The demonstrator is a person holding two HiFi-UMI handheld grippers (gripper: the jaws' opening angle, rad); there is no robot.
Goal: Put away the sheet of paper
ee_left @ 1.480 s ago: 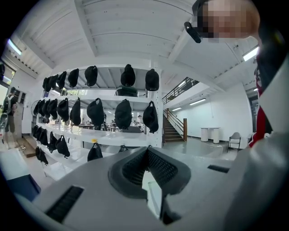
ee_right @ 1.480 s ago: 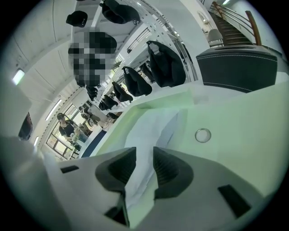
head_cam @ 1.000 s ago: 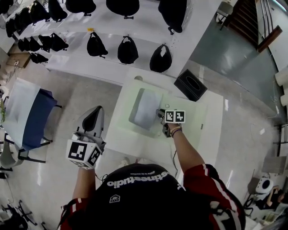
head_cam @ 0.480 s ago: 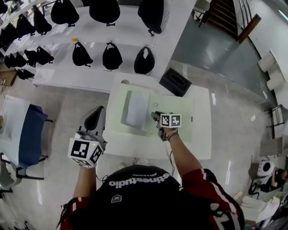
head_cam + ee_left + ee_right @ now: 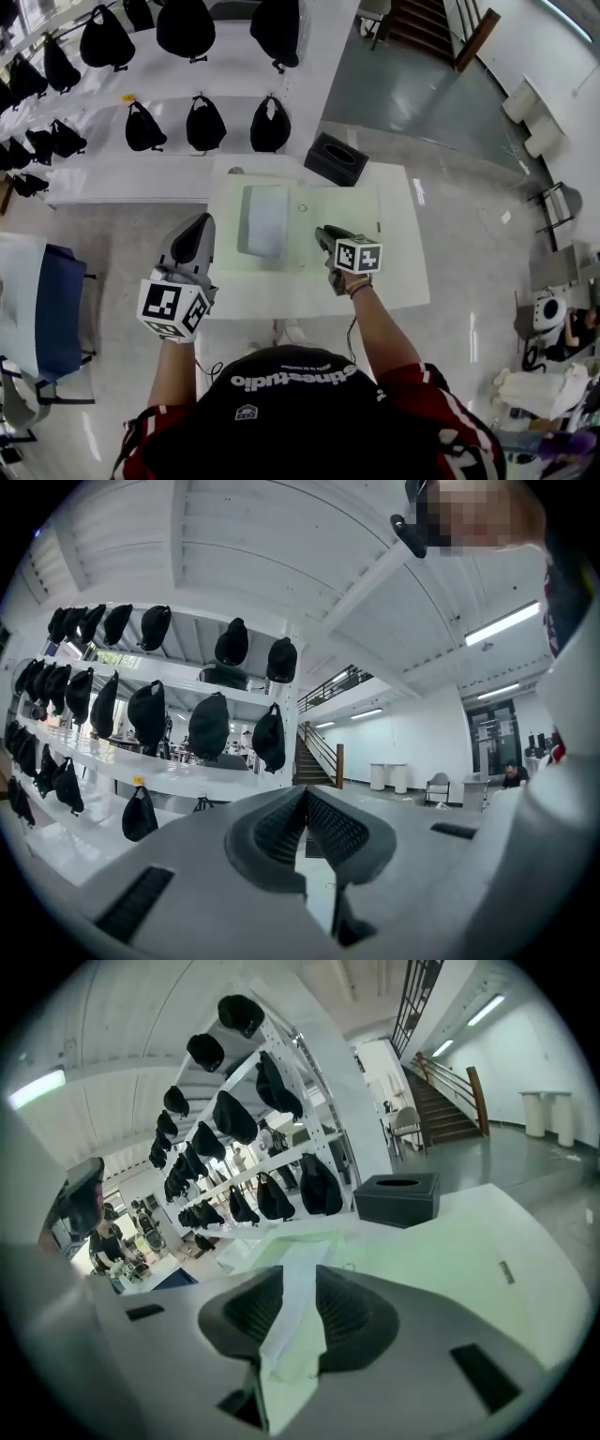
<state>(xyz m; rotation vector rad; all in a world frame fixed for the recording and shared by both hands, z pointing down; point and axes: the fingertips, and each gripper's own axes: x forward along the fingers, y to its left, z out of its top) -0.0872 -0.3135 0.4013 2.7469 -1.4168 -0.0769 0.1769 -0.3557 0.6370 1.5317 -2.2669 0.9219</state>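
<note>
Grey right gripper (image 5: 323,234) outstretched above table (image 5: 398,272), jaws apart, near paper (image 5: 265,220).

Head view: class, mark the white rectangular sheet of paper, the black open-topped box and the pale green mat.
White rectangular sheet of paper (image 5: 265,220), head view, middle.
Black open-topped box (image 5: 336,159), head view, top face.
Pale green mat (image 5: 352,206), head view, bare right part.

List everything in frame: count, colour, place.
sheet of paper: one, white, flat on the mat
mat: one, pale green, on the table
table: one, white, centre
tissue box: one, black, at the table's far edge
bags: many, black, on white shelves beyond
stairs: one flight, dark, far right
left gripper: one, grey, left of the table, jaws together, empty
right gripper: one, grey, over the mat, right of the sheet, jaws apart, empty
</note>
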